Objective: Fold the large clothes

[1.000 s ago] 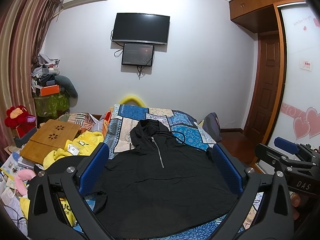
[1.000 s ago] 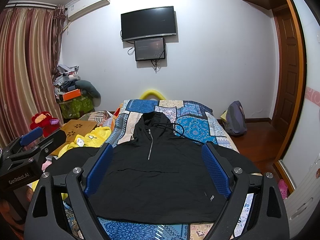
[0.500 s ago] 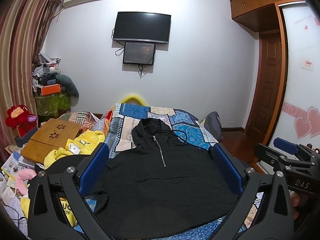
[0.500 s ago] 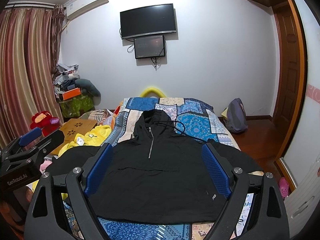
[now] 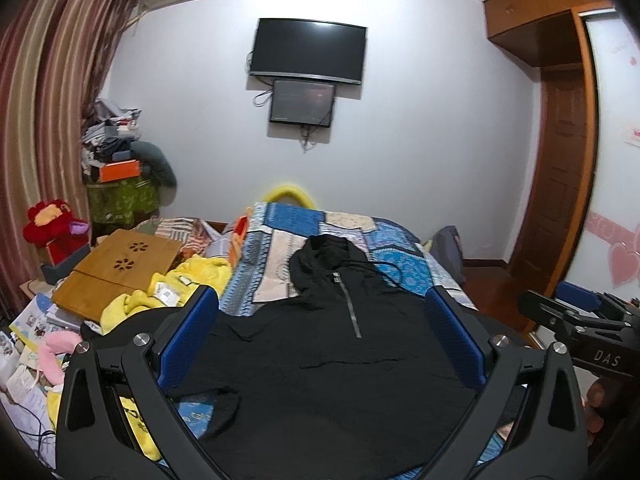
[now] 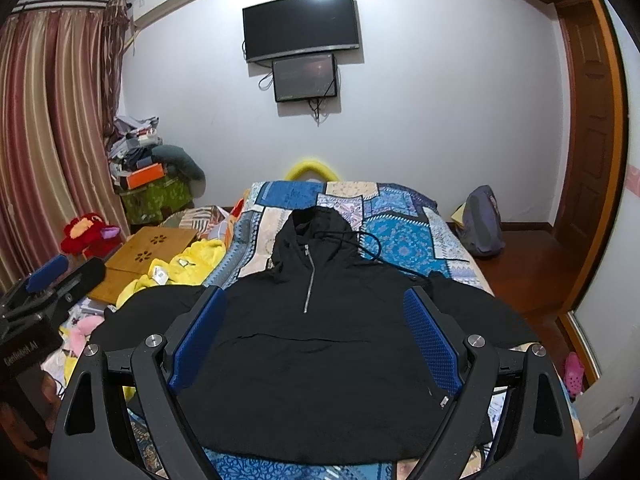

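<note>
A black hooded pullover [image 5: 320, 364] [image 6: 316, 344] lies flat and face up on the bed [image 5: 384, 248] [image 6: 400, 240], hood toward the far wall, short zip at the chest, sleeves spread to both sides. My left gripper [image 5: 322, 320] hangs open above its near half, blue pads wide apart, nothing between them. My right gripper [image 6: 316, 320] is likewise open over the garment's body and holds nothing. Each gripper shows at the edge of the other's view: the right one [image 5: 576, 316], the left one [image 6: 48, 280].
A patchwork blue quilt covers the bed. Left of it lie a yellow garment [image 5: 184, 284] [image 6: 188, 260], a wooden lap table [image 5: 120, 268], papers and a red plush toy [image 6: 88, 232]. A backpack [image 6: 480, 220] sits on the wooden floor by the door at right.
Both views have tilted slightly, so the pullover sits a little lower in frame. The garment has not moved and both grippers stay open.
</note>
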### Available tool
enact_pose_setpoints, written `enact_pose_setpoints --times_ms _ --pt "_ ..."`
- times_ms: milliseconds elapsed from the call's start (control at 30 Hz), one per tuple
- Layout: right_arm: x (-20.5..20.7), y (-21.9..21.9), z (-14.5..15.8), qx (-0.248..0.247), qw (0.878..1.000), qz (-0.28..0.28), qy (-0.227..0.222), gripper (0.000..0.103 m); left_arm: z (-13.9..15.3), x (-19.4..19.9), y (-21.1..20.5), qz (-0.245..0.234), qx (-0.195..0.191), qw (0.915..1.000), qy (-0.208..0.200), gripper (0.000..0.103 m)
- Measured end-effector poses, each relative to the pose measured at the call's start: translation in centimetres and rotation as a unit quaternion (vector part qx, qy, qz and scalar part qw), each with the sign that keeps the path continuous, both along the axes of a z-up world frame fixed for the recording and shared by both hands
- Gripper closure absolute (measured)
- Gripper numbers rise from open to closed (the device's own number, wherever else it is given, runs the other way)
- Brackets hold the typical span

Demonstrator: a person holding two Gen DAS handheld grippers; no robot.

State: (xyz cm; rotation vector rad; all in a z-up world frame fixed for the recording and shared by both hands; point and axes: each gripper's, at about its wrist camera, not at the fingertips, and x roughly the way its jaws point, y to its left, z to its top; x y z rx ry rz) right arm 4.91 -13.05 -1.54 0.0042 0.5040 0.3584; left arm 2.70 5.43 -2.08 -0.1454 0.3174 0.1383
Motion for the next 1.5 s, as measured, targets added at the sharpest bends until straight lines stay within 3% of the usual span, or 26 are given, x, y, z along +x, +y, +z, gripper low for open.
enact_pose_setpoints --times_ms 200,400,533,667,767,967,1100,1233,1400,1500 --pt "2.9 1.4 -1.6 -0.016 1.0 0.003 0.022 0.015 -1.0 2.2 4.3 0.051 -0.011 0.9986 0.012 0.0" --pt "5.7 2.8 -3.8 -0.043 0.998 0.006 0.053 0.015 -3.1 3.6 9.4 0.125 -0.02 0.9915 0.029 0.0" --pt "8.1 3.7 -5.2 -0.053 0.995 0.003 0.086 0.015 -5.5 4.3 13.5 0.168 -0.047 0.9834 0.049 0.0" --pt "9.8 4.6 -6.6 -0.079 0.991 0.0 0.11 0.015 -8.9 4.9 18.3 0.194 -0.094 0.9715 0.098 0.0" --pt "11.0 5.4 -7.5 -0.098 0.987 0.0 0.128 0.015 -12.8 5.2 22.6 0.206 -0.16 0.9542 0.147 0.0" --pt "12.9 6.8 -9.3 -0.121 0.979 0.008 0.163 0.015 -19.6 3.0 27.8 0.226 -0.248 0.9167 0.217 0.0" --pt "13.5 7.9 -10.4 -0.127 0.974 0.013 0.185 0.015 -23.4 1.7 29.6 0.219 -0.319 0.891 0.238 0.0" --pt "13.3 8.8 -10.8 -0.139 0.972 0.02 0.19 0.015 -26.0 0.4 31.3 0.205 -0.388 0.8679 0.234 0.001" --pt "13.2 9.2 -10.8 -0.15 0.971 0.026 0.185 0.015 -27.6 0.5 32.5 0.177 -0.439 0.8545 0.214 0.001" --pt "13.3 9.2 -10.7 -0.147 0.971 0.027 0.188 0.015 -28.1 0.7 33.4 0.175 -0.449 0.8534 0.2 0.002"
